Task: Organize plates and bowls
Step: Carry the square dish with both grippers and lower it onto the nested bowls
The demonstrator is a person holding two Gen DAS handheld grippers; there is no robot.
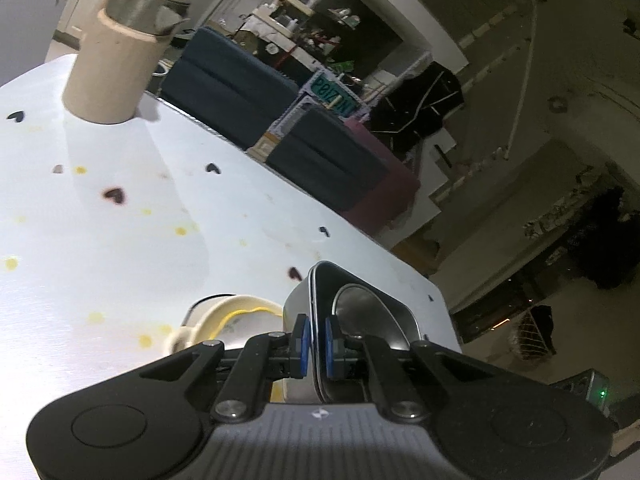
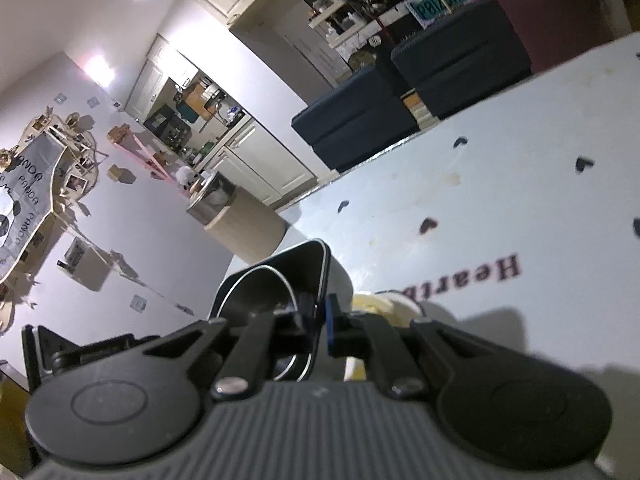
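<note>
While both grippers clamp the same dark square dish [image 1: 360,312], the left gripper [image 1: 316,344] pinches one wall of it between its blue pads [image 1: 303,340] and the right gripper [image 2: 320,328] is closed on the opposite wall. A metal bowl [image 1: 362,304] sits inside the dish, which is over the near corner of the white table [image 1: 120,240], just beside a cream cup [image 1: 224,320]. Far across the table stands a beige jug [image 1: 116,68] with a steel lid.
</note>
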